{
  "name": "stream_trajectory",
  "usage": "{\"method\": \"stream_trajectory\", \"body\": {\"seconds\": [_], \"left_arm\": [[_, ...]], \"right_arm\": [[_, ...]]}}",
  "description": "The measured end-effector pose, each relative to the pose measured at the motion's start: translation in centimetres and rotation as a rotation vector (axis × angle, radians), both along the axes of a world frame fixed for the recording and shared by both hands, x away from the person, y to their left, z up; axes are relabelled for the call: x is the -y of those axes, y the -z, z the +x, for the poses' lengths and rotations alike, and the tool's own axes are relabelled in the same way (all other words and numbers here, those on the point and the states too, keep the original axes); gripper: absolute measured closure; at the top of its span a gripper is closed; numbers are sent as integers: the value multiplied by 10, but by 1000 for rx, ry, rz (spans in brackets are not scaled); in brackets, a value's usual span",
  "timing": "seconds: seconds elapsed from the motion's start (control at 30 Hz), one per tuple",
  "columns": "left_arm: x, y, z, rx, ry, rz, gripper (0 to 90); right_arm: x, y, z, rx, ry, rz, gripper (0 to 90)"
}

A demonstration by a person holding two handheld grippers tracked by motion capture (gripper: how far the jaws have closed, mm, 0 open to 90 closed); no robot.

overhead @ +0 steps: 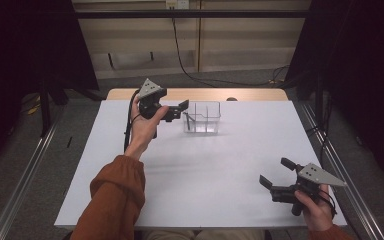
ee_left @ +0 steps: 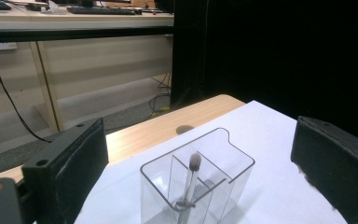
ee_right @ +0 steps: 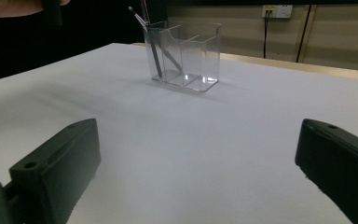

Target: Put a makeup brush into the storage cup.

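White table (overhead: 200,170), broad and mostly bare. Toward its far edge, a clear divided organiser (overhead: 202,118), upright. Just beside the organiser, left gripper (overhead: 180,110), raised above the table, jaws wide, nothing between them. Near the front right corner, right gripper (overhead: 272,181), low over the table, jaws likewise wide and unloaded, well apart from the organiser. Inside the organiser's end compartment nearest the left gripper, a thin stick (ee_left: 189,186), leaning on the divider, tip above the rim. Placement apparently done; left to do, by the look of things, only drawing back.
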State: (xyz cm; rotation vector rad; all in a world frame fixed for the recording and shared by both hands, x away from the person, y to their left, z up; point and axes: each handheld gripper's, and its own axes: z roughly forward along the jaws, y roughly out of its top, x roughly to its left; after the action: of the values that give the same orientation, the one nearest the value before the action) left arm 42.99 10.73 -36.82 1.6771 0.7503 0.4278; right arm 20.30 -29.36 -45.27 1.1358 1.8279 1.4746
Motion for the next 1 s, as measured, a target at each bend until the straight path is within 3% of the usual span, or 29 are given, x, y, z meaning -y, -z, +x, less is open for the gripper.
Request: {"method": "stream_trajectory", "body": {"seconds": [0.13,0.2,0.4,0.67,0.9,1.0], "left_arm": [[-5,1,-5,2,-2,4,39],[-6,1,-8,5,1,40,39],[-14,-2,-20,17,5,22,41],[-26,5,-33,18,-1,-7,45],[-34,8,-41,23,-10,-14,45],[-37,10,-48,29,-3,3,44]], "right_arm": [[0,-1,-1,1,2,-1,0],[0,-1,-1,4,2,2,0],[-2,-2,-3,8,-1,-6,0],[-2,-3,-3,7,2,-12,0],[-2,-2,-3,7,2,-11,0],[-3,-3,-3,9,-1,-13,0]]}}
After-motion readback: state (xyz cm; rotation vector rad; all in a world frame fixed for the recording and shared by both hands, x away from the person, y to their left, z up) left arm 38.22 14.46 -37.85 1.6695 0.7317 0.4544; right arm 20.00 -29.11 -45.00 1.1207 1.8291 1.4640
